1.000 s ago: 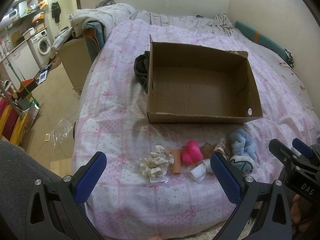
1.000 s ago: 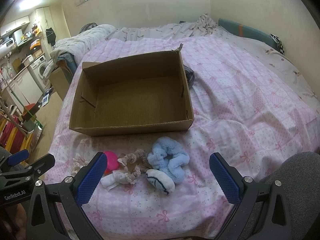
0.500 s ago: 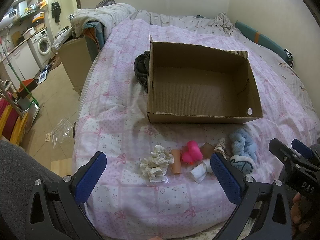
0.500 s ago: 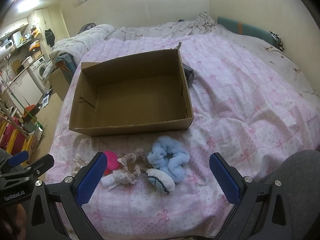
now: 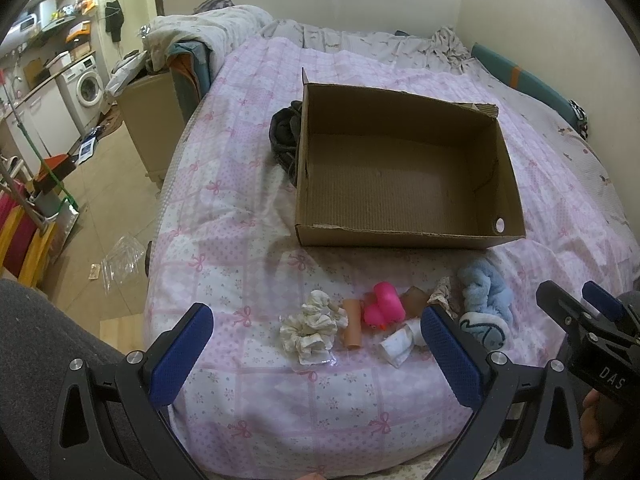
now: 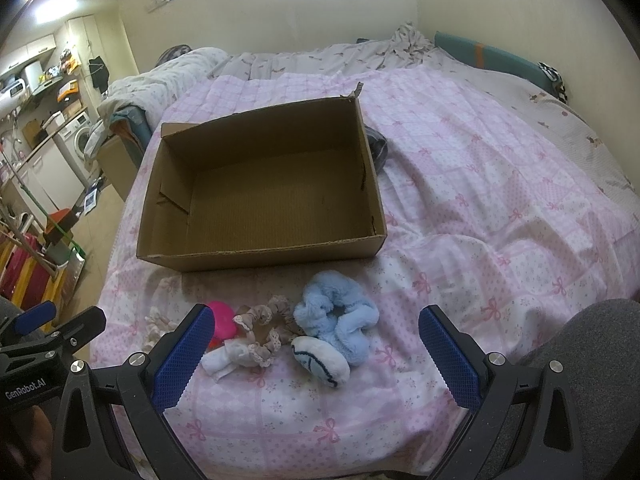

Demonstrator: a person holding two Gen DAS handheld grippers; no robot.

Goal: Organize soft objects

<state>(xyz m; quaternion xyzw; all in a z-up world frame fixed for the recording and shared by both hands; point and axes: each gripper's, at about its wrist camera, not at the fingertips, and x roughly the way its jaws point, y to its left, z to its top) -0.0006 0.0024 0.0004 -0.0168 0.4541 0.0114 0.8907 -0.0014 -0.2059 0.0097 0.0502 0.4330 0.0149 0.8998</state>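
Soft items laid out before an empty cardboard box (image 6: 260, 200).
Both the left gripper (image 5: 316, 356) and right gripper (image 6: 316, 356) are held wide and empty; the blue scrunchie (image 6: 340, 320) is seen at 12 o'clock of the right one.

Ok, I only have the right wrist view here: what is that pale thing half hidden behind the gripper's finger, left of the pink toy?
Observer: The left wrist view shows it whole: a cream scrunchie, at the left end of the row.
Reviewer: Anything between it and the pink toy?
Observer: Yes, a tan cylinder lies between them, close beside the pink toy.
Reviewer: Is the scrunchie lying bare on the bedspread?
Observer: Not quite. What looks like a scrap of clear plastic sticks out from under its near edge.
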